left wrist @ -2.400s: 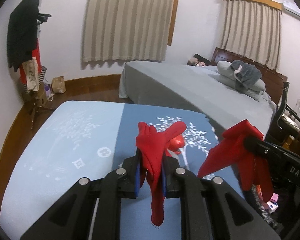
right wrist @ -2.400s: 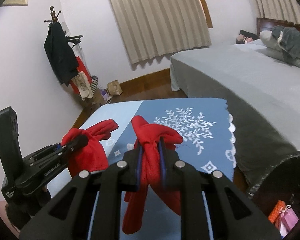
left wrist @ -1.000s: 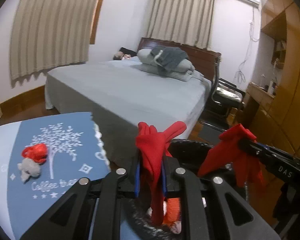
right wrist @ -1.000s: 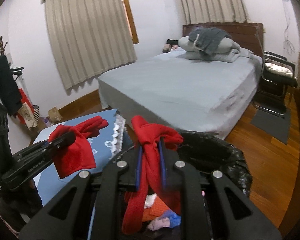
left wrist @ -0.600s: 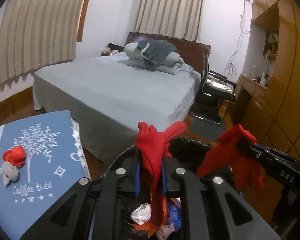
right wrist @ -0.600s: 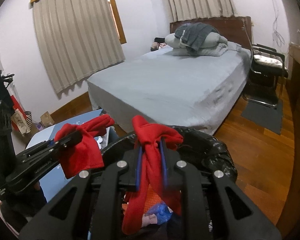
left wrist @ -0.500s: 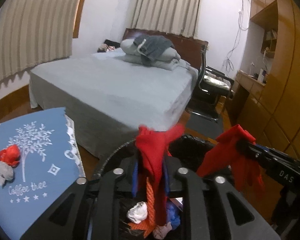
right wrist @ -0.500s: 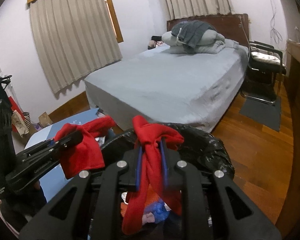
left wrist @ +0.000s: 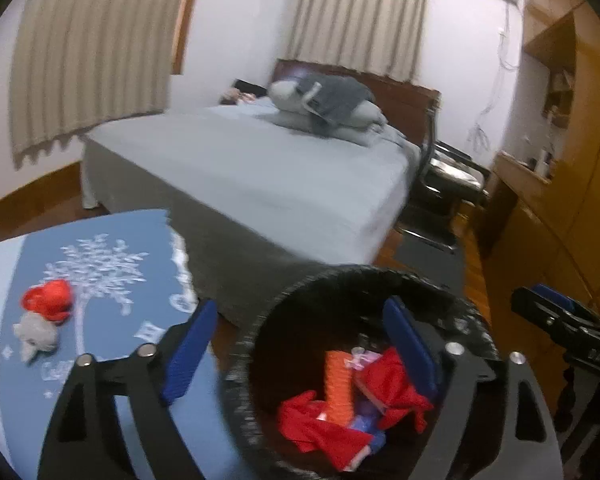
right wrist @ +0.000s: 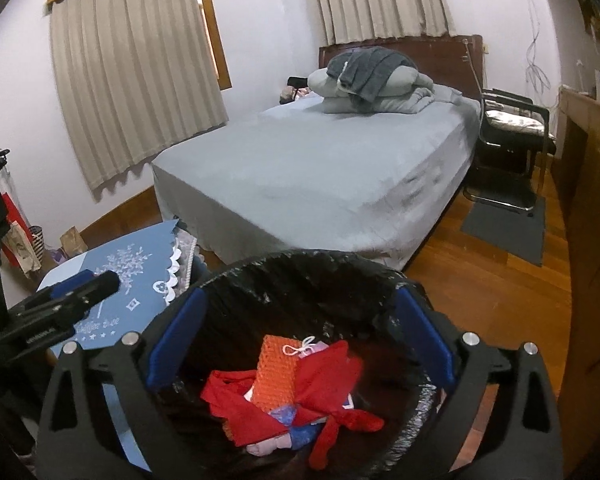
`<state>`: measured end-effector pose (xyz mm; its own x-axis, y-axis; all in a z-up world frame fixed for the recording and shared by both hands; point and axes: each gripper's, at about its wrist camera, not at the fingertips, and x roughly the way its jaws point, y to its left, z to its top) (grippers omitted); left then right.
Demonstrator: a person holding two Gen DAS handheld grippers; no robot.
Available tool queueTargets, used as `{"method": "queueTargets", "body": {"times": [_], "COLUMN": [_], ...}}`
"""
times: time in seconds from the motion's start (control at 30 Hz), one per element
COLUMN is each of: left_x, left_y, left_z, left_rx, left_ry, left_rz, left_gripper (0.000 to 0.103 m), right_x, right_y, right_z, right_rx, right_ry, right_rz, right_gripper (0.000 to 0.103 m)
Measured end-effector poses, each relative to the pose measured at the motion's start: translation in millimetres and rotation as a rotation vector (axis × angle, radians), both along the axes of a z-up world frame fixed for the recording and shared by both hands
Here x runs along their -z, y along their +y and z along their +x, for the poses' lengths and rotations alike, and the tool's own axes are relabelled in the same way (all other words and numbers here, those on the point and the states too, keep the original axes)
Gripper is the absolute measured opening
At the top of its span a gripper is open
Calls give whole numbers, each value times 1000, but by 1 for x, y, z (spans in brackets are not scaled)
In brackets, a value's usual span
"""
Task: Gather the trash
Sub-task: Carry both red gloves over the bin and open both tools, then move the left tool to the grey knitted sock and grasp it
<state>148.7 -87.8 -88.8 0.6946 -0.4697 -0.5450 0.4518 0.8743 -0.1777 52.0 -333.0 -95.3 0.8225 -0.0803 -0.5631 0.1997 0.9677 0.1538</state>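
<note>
A black-lined trash bin (left wrist: 364, 276) (right wrist: 300, 264) stands below both grippers. Two red cloth pieces (left wrist: 396, 388) (right wrist: 324, 376) lie inside it on an orange mesh piece (right wrist: 276, 368) and other scraps. My left gripper (left wrist: 300, 352) is open and empty above the bin's left rim. My right gripper (right wrist: 300, 344) is open and empty over the bin. On the blue tablecloth (left wrist: 112, 320) to the left lie a red wad (left wrist: 48, 298) and a grey wad (left wrist: 36, 336).
A grey bed (right wrist: 320, 168) fills the space behind the bin. A black chair (right wrist: 512, 120) and a wooden cabinet (left wrist: 560, 220) stand at the right. Wooden floor (right wrist: 500, 280) lies right of the bin. Curtains hang along the back walls.
Both grippers have opened and let go of their red cloth pieces, which have dropped into the bin. Before that, both swung from the table over to the bin.
</note>
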Motion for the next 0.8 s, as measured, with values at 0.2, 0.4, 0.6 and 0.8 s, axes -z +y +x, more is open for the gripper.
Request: {"method": "queueTargets", "body": {"times": [0.2,0.4,0.6,0.8], "left_x": [-6,-3,9,26], "left_y": [49,105,159,205], "left_z": [3,8,19,32], "left_rx": [-124,-263,-392,-488], "left_ry": [-33,-43,-39,-23], "left_rz": [16,42,76,100], "left_gripper": [92,92,92,92], "right_x": [-7,-8,0,12], "right_y": [23,67,112,161], "right_z": [12,37,72,110], "right_rx": [-38,-118,-195,-265], "right_ry": [-27,-40,-42,-32], "right_rz": [0,10,19,33], "right_gripper": [96,96,96,96]}}
